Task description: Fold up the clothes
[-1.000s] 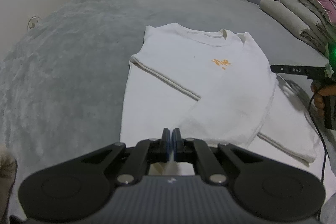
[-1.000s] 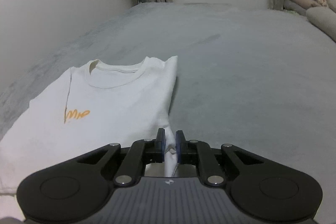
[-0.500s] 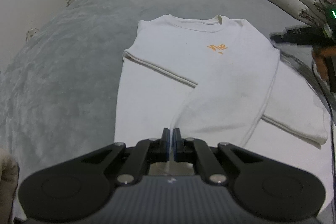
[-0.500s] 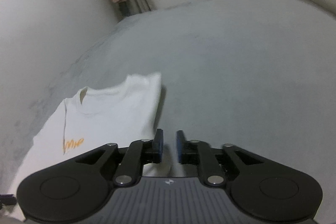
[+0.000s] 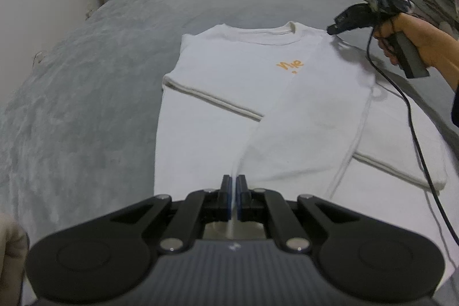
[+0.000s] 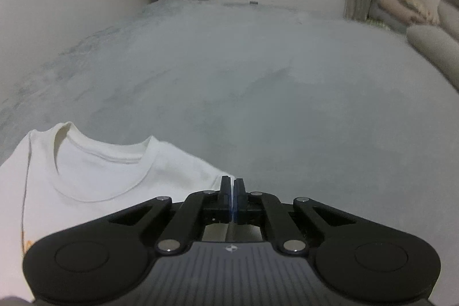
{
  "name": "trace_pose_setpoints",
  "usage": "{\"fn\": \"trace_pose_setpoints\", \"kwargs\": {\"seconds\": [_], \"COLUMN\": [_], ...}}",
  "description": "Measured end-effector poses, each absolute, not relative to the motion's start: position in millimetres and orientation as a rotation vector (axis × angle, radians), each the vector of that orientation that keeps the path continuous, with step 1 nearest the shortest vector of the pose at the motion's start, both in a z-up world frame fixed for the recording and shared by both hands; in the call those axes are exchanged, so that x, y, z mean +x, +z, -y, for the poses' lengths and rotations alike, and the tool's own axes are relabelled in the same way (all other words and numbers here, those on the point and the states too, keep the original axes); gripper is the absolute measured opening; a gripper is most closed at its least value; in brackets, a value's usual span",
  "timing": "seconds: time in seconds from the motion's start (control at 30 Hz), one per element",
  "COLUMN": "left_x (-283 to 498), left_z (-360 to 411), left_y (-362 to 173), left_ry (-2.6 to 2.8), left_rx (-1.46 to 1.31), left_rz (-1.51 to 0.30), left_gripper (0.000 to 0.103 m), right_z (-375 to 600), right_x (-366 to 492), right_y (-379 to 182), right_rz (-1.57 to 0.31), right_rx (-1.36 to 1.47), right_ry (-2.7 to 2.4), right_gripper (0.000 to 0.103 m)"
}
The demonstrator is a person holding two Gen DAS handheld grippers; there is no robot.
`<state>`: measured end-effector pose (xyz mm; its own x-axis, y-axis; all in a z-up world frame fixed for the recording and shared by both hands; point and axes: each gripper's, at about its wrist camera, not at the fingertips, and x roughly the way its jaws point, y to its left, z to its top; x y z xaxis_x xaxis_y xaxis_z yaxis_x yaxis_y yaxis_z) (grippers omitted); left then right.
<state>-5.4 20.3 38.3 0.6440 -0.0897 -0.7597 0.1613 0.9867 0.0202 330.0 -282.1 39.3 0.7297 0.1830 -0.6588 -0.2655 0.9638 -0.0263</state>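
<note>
The white long-sleeved cotton sweatshirt point(image 5: 258, 111) is spread on the grey bed point(image 5: 86, 93), collar toward the frame's top, its hem fold pinched in the clenched left tongs point(image 5: 235, 191), its upper-right shoulder corner met by the clenched right tongs point(image 6: 231, 192).

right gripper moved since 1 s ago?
Yes. The right gripper went up the shirt from mid-body to the collar corner, jaws closing.
</note>
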Motion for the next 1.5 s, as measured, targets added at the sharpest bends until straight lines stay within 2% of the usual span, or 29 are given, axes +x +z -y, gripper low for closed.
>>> {"fn": "trace_pose_setpoints", "kwargs": {"seconds": [0.07,0.23,0.33,0.53,0.63,0.77,1.03,1.13,1.2,1.3,1.37,1.5], "left_x": [-7,-7,-5,-6,-5,-2,-1,0,-1,-2,-1,4], "left_z": [-19,-19,-21,-20,-20,-21,-22,-21,-19,-20,-23,-33], "left_y": [39,38,39,40,38,35,35,34,34,36,39,41], "left_ry": [-0.159,-0.163,-0.161,-0.162,-0.157,-0.150,-0.140,-0.136,-0.137,-0.139,-0.146,-0.164], "left_rx": [0.089,0.095,0.088,0.088,0.092,0.097,0.111,0.117,0.127,0.128,0.108,0.043], "left_rz": [-0.859,-0.870,-0.875,-0.874,-0.874,-0.877,-0.877,-0.871,-0.864,-0.856,-0.854,-0.873], "left_gripper": [0.002,0.002,0.002,0.002,0.002,0.002,0.002,0.002,0.002,0.002,0.002,0.002], "right_z": [272,230,229,273,269,251,245,239,237,243,239,228], "right_x": [328,319,319,308,298,296,260,241,221,183,160,101], "right_y": [40,15,3,44,46,18,34,29,36,60,71,80], "right_rz": [-0.678,-0.619,-0.617,-0.579,-0.598,-0.702,-0.645,-0.699,-0.659,-0.635,-0.665,-0.761], "right_rx": [-0.206,-0.618,-0.721,-0.307,-0.292,-0.369,-0.323,-0.369,-0.392,-0.269,-0.258,-0.280], "right_ry": [0.231,0.183,0.181,0.225,0.298,0.348,0.336,0.320,0.307,0.399,0.454,0.485], "right_gripper": [0.000,0.000,0.000,0.001,0.001,0.003,0.004,0.004,0.007,0.011,0.022,0.030]}}
